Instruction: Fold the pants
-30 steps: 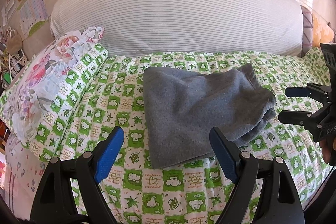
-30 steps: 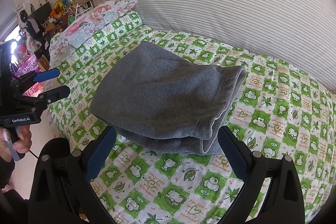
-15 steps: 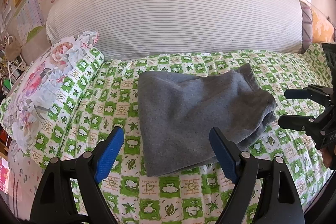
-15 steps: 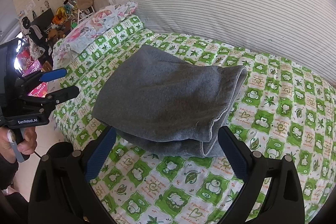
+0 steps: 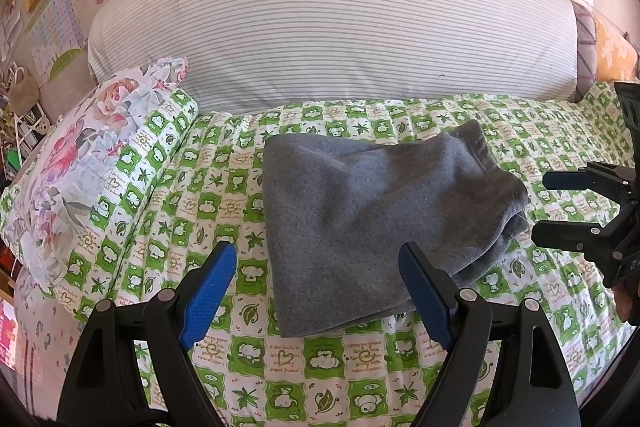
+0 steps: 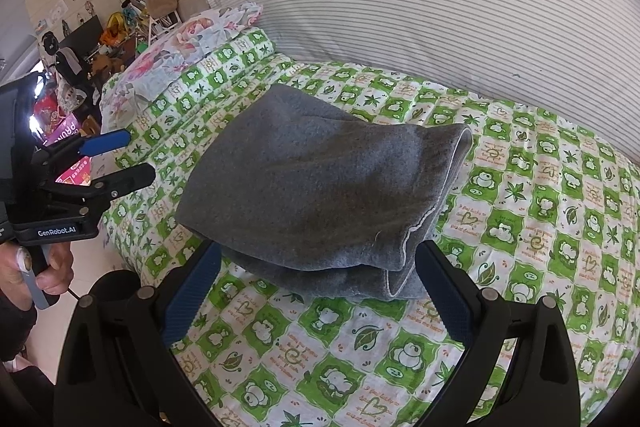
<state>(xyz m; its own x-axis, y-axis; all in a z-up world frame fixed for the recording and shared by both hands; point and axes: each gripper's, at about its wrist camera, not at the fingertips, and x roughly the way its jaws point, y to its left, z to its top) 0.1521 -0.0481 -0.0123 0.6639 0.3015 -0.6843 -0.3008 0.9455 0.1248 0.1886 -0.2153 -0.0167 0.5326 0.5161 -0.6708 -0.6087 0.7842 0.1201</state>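
Left wrist footage showed the grey pants [image 5: 376,223] folded into a thick, roughly square bundle that was laid on the bed [image 5: 224,211], on its green-and-white checked cover, in front of the big striped pillow [image 5: 332,31] and well apart from the floral pillow [image 5: 84,163]. The fold was judged essentially done, and the likeliest fault from here was taken to be a disturbed stack: the layered edges at the bundle's right end [image 6: 404,267] were seen to sit unevenly, so a brush from either blue-padded finger could have dragged the soft fleece and slid the upper layers off the lower ones. The soft cover beneath could also have been pulled along with the cloth. The left gripper [image 5: 320,291] was held with its fingers spread wide and nothing between them, above the near edge of the bundle; whether the right finger grazed the cloth could not be told. The right gripper [image 6: 316,291] was likewise spread wide and empty, hovering at the layered end, and contact there could not be judged either. The waistband and leg cuffs could not be told apart within the bundle, and its underside was hidden. The bed's near edge was cut off by the gripper bodies, and the cluttered room [image 6: 120,19] beyond was too small and distorted to be read.
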